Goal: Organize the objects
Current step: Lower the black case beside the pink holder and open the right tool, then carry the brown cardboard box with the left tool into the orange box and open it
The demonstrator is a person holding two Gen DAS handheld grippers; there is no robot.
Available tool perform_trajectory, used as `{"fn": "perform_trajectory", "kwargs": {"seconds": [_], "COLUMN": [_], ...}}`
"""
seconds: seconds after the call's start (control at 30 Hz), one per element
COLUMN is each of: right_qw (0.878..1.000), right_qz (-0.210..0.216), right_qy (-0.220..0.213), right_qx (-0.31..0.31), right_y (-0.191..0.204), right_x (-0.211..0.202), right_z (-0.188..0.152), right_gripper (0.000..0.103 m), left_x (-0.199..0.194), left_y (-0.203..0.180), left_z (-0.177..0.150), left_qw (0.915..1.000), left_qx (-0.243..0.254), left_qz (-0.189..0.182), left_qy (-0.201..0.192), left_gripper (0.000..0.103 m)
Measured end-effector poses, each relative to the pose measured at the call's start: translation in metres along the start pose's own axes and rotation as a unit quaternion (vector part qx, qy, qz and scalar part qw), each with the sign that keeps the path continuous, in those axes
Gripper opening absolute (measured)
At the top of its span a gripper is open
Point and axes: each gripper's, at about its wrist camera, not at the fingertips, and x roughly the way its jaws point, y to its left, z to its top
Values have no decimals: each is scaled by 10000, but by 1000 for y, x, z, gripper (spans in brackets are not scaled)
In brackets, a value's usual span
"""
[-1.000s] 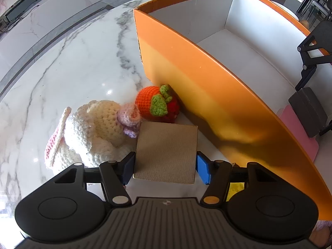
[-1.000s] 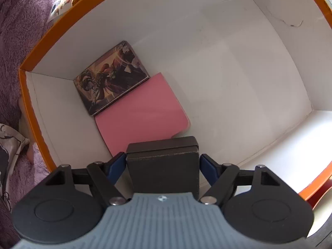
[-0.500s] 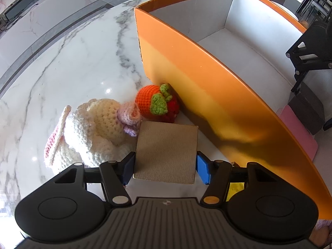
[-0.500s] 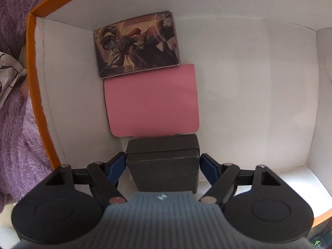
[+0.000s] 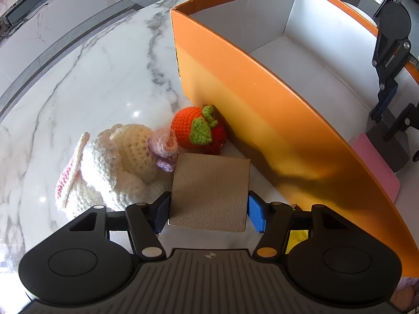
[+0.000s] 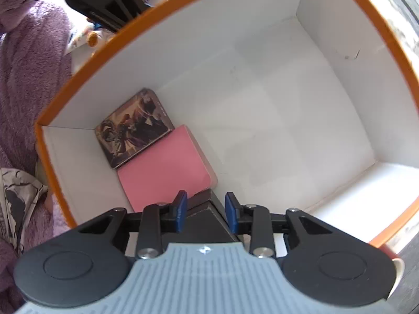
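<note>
My left gripper (image 5: 209, 212) is shut on a flat brown box (image 5: 209, 191), held above the marble table beside the orange box's wall (image 5: 275, 120). My right gripper (image 6: 205, 212) hangs inside the orange box (image 6: 104, 60). Its jaws are closing, and the pads press on nothing. A dark box (image 6: 207, 219) lies on the floor just below them, next to a pink flat box (image 6: 162, 167) and a picture-printed box (image 6: 133, 127) in the corner. The left wrist view shows the right gripper (image 5: 391, 115) above the dark box (image 5: 392, 144).
A white crochet bunny (image 5: 115, 162) and an orange crochet fruit (image 5: 193, 127) lie on the table against the orange wall. A yellow item (image 5: 296, 240) peeks out under my left gripper. A purple fleece sleeve (image 6: 28, 78) is beside the box. Most of the box floor (image 6: 288, 120) is bare.
My right gripper has let go of the dark box, drawn its jaws close together and swung to a new angle above it. The left gripper and brown box have not moved.
</note>
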Motion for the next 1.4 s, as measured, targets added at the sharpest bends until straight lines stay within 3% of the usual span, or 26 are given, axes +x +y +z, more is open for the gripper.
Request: {"fn": "perform_trajectory", "kwargs": {"seconds": [0.2,0.53,0.67,0.73,0.97,1.17,1.3,1.4], "right_qw": [9997,9999,9997,9993,9972,9906,9815,9761], "right_qz": [215,-107,-193,-232,-499,-641,-873,-1011], "right_qy": [78,-1,-155,-295,-433,-909,-1340,-1579], "right_qx": [-39,-126,-12,44,337,793,1050,1103], "right_y": [7,28,31,33,40,51,54,44], "right_x": [1,28,22,14,3,-8,-30,-50], "right_z": [-5,3,-1,-6,-25,-38,-53,-62], "right_gripper": [25,25,28,36,36,36,36,36], "left_x": [1,2,4,9,11,-26,-75,-103], "left_y": [0,0,-1,-3,-3,-12,-22,-47], "left_z": [1,2,2,1,-2,-7,-5,1], "left_qw": [10000,10000,10000,9998,9998,9991,9969,9945], "left_qx": [-3,0,53,149,53,-4,-181,211], "left_qz": [12,24,37,72,146,274,89,459], "left_qy": [14,49,68,128,87,-316,-759,-915], "left_gripper": [70,71,71,71,68,68,68,68]}}
